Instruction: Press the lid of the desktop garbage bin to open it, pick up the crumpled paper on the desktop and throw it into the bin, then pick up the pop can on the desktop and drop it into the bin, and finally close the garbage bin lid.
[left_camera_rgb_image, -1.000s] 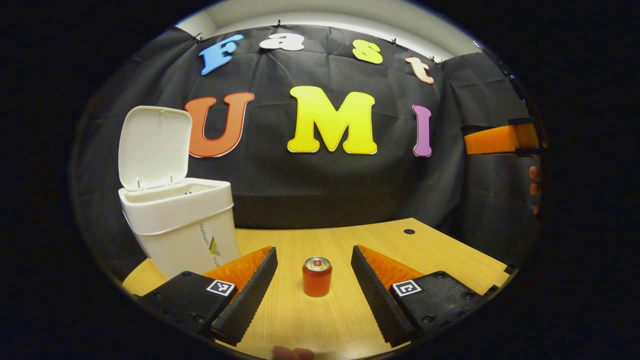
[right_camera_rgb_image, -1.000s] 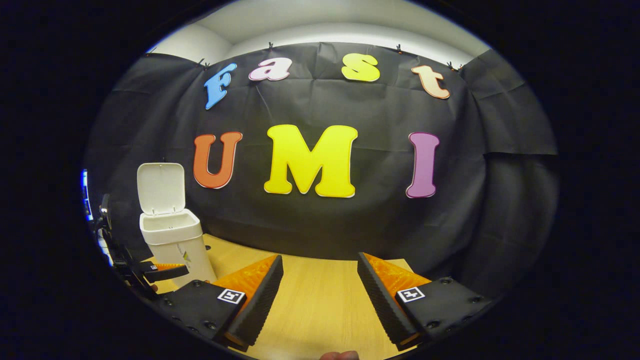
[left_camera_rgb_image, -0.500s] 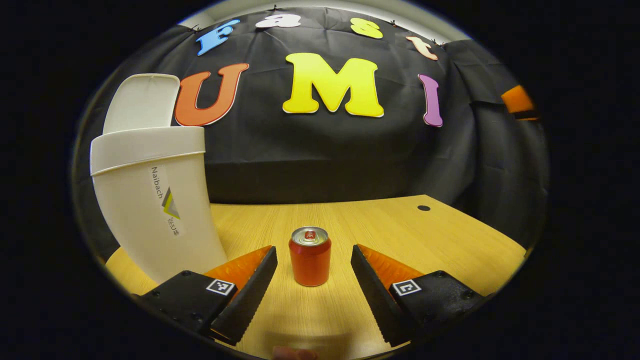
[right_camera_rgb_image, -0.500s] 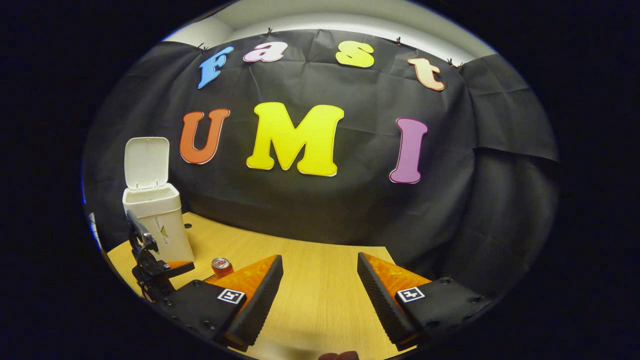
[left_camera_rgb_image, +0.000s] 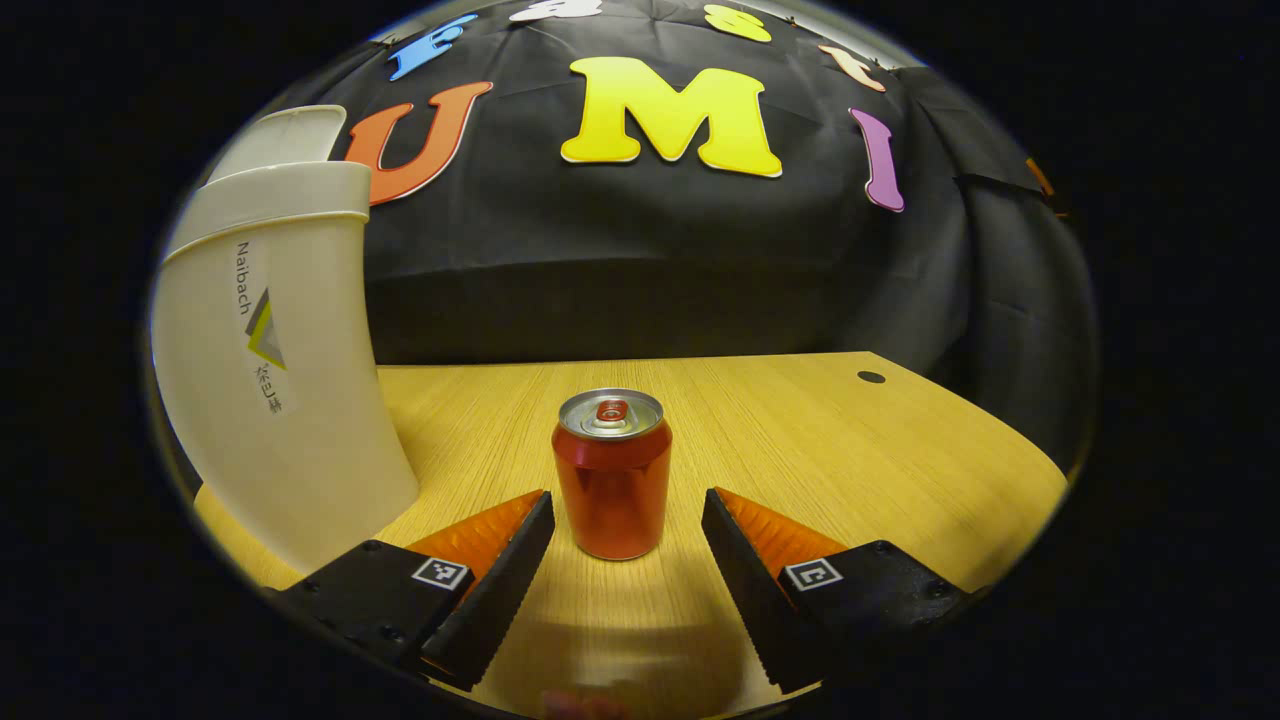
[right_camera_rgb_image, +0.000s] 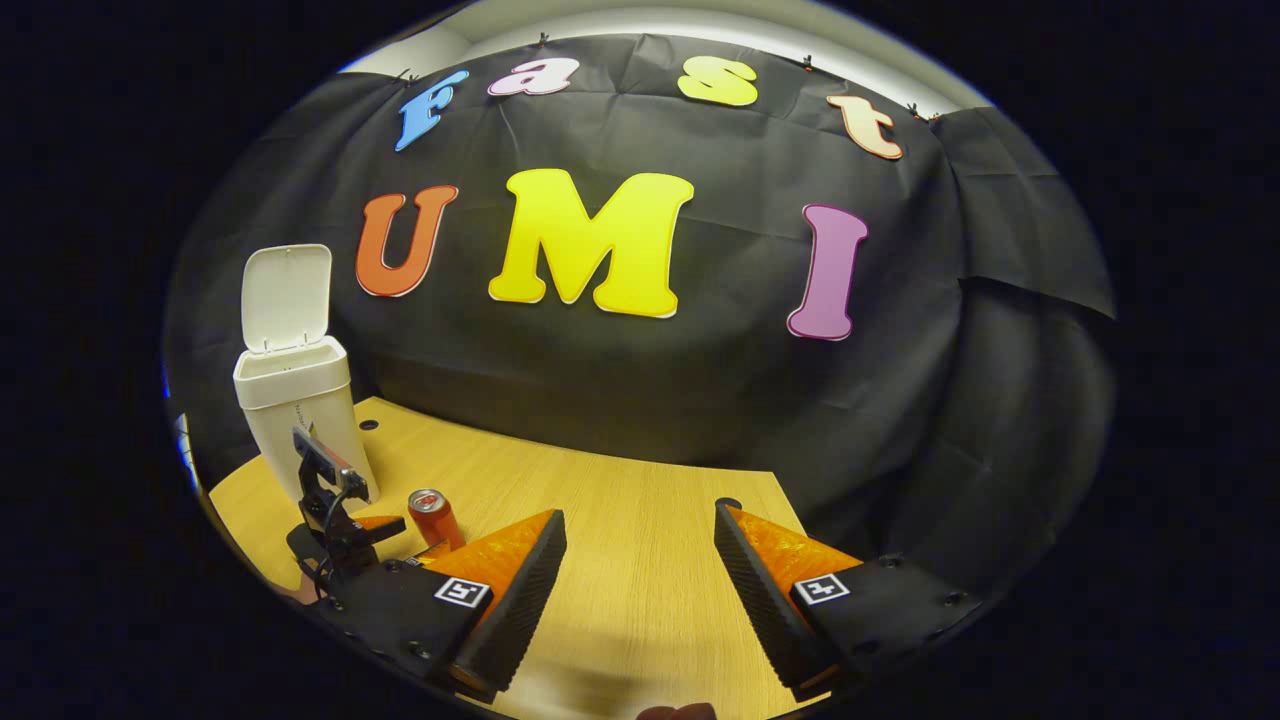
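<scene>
In the left gripper view we see the can standing upright on the wooden table, in the lower middle of the frame. The left gripper has its fingers wide apart, one on each side of the can, and they do not touch it. Nothing stands between them and the can. The white bin rises at the left of the frame, near the can; its lid is up, and we cannot see inside it. To the right of the can the table is bare as far as its edge, with a small dark hole near the far corner.

In the right gripper view the right gripper is also spread apart, over bare table at the bottom of the frame. The bin stands at the left, with the can below it.
</scene>
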